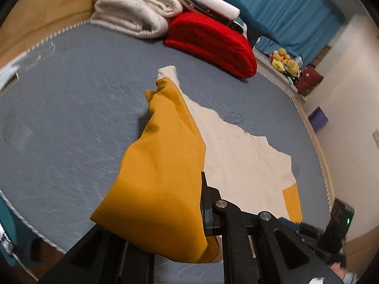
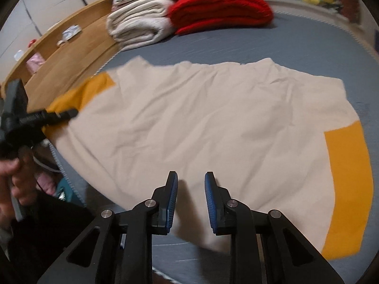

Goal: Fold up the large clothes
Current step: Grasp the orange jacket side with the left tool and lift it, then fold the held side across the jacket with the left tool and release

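Note:
A large cream shirt point(image 2: 201, 123) with yellow sleeves lies spread on the grey-blue bed point(image 2: 296, 47). My left gripper point(image 1: 202, 215) is shut on the left yellow sleeve point(image 1: 161, 165), which hangs lifted and drapes over one finger, hiding it. In the right wrist view that gripper point(image 2: 68, 113) shows at the left edge, pinching the same sleeve point(image 2: 80, 94), with a hand below it. My right gripper point(image 2: 191, 184) hovers open over the shirt's near hem, with nothing between its blue pads. The other yellow sleeve point(image 2: 345, 177) lies flat at the right.
A folded cream blanket point(image 2: 137, 26) and a folded red one point(image 2: 220, 7) are stacked at the far end of the bed. A wooden bed frame point(image 2: 66, 61) runs along the left. Yellow plush toys point(image 1: 284, 61) sit on a shelf beyond the bed.

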{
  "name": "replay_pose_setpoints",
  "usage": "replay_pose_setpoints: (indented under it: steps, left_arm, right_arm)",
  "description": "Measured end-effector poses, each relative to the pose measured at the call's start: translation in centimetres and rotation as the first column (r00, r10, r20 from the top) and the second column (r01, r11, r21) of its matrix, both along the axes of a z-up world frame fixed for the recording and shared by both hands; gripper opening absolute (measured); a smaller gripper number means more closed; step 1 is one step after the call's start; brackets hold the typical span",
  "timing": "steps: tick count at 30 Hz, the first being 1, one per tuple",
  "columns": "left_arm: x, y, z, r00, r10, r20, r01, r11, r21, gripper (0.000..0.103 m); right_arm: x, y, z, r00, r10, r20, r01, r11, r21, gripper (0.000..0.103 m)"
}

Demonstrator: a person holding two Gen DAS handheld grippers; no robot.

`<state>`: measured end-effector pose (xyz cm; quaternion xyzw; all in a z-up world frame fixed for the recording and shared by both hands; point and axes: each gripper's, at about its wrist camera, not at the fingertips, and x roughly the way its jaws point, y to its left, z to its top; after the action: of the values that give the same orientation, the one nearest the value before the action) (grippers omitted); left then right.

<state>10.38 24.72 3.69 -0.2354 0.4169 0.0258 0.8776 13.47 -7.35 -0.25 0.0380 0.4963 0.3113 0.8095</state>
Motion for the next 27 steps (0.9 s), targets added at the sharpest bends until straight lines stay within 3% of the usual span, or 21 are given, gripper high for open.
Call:
replay_pose_setpoints:
  steps: [4, 6, 7, 10, 12, 14, 17, 20, 23, 27]
  left_arm:
    - [-2.0, -0.2, -2.1, 1.000, -0.016, 0.009, 0.016, 1.000, 0.027, 0.012]
    - [-2.2, 0.0, -3.1, 0.999, 0.038, 0.007, -0.038, 0.997, -0.062, 0.012]
    - [-2.3, -0.4, -3.0, 0.998, 0.052, 0.028, -0.050, 0.997, -0.066, 0.012]
    - [-2.0, -2.3, -2.2, 0.998, 0.029, 0.056, -0.028, 1.000, -0.006, 0.012]
    - [-1.6, -4.2, -1.5, 0.997, -0.019, 0.072, 0.013, 0.996, 0.086, 0.012]
    - [-1.6, -5.2, -1.2, 0.995, -0.051, 0.091, 0.040, 0.992, 0.116, 0.012]
    - [-1.4, -6.7, -0.9, 0.991, -0.088, 0.105, 0.072, 0.986, 0.148, 0.012]
    - [-1.4, -8.5, -0.4, 0.982, -0.139, 0.126, 0.116, 0.978, 0.173, 0.012]
    - [-1.1, -11.3, 0.0, 0.965, -0.222, 0.138, 0.191, 0.960, 0.206, 0.012]
    - [0.2, -16.3, 0.8, 0.935, -0.326, 0.137, 0.288, 0.928, 0.237, 0.011]
  right_arm:
    - [-0.5, 2.7, -1.6, 0.985, 0.137, -0.103, -0.129, 0.988, 0.087, 0.024]
    - [-0.7, 4.2, -3.2, 0.976, 0.171, -0.134, -0.165, 0.985, 0.053, 0.025]
    - [-0.5, 4.9, -4.4, 0.972, 0.174, -0.161, -0.173, 0.985, 0.021, 0.024]
    - [0.3, 5.8, -7.3, 0.967, 0.137, -0.214, -0.151, 0.987, -0.049, 0.021]
    - [0.8, 6.1, -7.7, 0.969, 0.130, -0.209, -0.146, 0.987, -0.061, 0.021]
    - [0.8, 6.3, -6.7, 0.977, 0.136, -0.164, -0.151, 0.985, -0.083, 0.021]
    - [0.5, 5.0, -3.3, 0.994, 0.106, -0.012, -0.107, 0.988, -0.111, 0.021]
    - [0.8, 0.9, 2.3, 0.986, 0.012, 0.169, 0.001, 0.997, -0.075, 0.021]
    - [0.8, -4.4, 7.8, 0.943, -0.095, 0.319, 0.112, 0.993, -0.037, 0.025]
    - [-0.4, -12.9, 13.4, 0.860, -0.195, 0.472, 0.232, 0.972, -0.022, 0.031]
